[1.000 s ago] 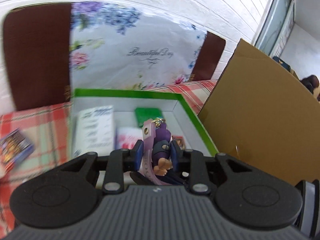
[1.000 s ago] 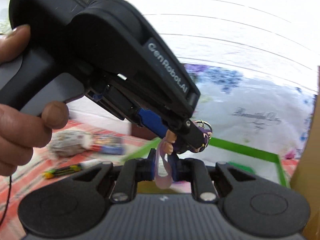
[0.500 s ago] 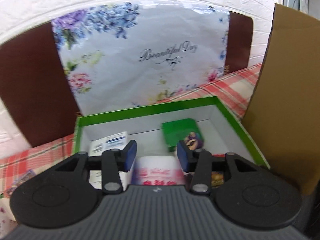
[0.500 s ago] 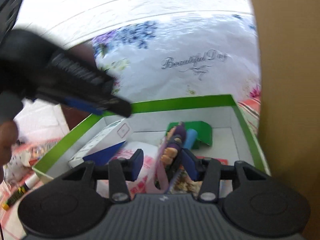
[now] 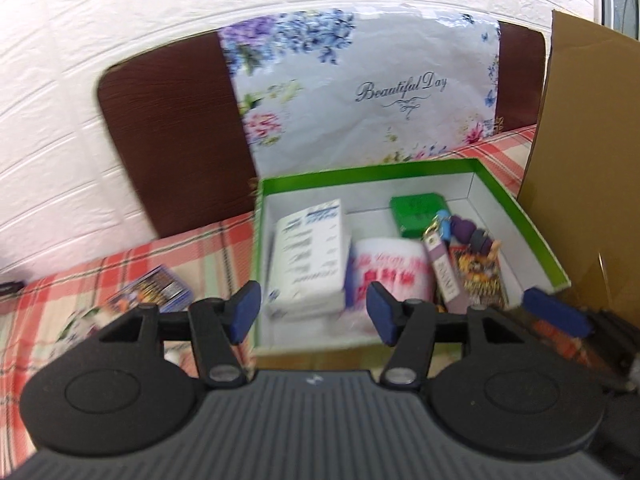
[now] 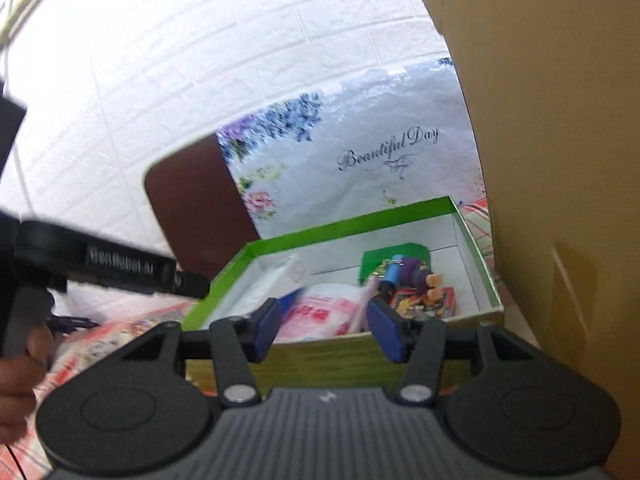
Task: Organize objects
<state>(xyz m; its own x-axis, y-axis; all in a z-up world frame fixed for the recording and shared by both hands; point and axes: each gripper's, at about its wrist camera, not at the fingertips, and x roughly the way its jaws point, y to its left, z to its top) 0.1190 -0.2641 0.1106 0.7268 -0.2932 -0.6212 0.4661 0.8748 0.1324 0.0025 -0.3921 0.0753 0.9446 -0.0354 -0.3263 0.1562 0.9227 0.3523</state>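
A green-rimmed white box (image 5: 516,208) (image 6: 474,256) stands on the checked tablecloth. In it lie a white carton (image 5: 310,254), a pink-printed packet (image 5: 390,270) (image 6: 320,312), a green pouch (image 5: 418,214) (image 6: 394,254), a card pack (image 5: 478,276) (image 6: 424,302) and a purple figure keychain with a strap (image 5: 468,234) (image 6: 416,274). My left gripper (image 5: 314,312) is open and empty above the box's near edge. My right gripper (image 6: 326,328) is open and empty just before the box's near wall. The left gripper's body (image 6: 116,268) shows at left in the right wrist view.
A tall cardboard box (image 5: 588,168) (image 6: 560,160) stands right of the green box. A floral "Beautiful Day" bag (image 5: 368,84) and a brown board (image 5: 176,132) lean on the white brick wall. A card pack (image 5: 154,292) lies on the cloth to the left.
The purple keychain, held between both grippers a second ago, now lies in the box. Both grippers have opened and drawn back from the box.
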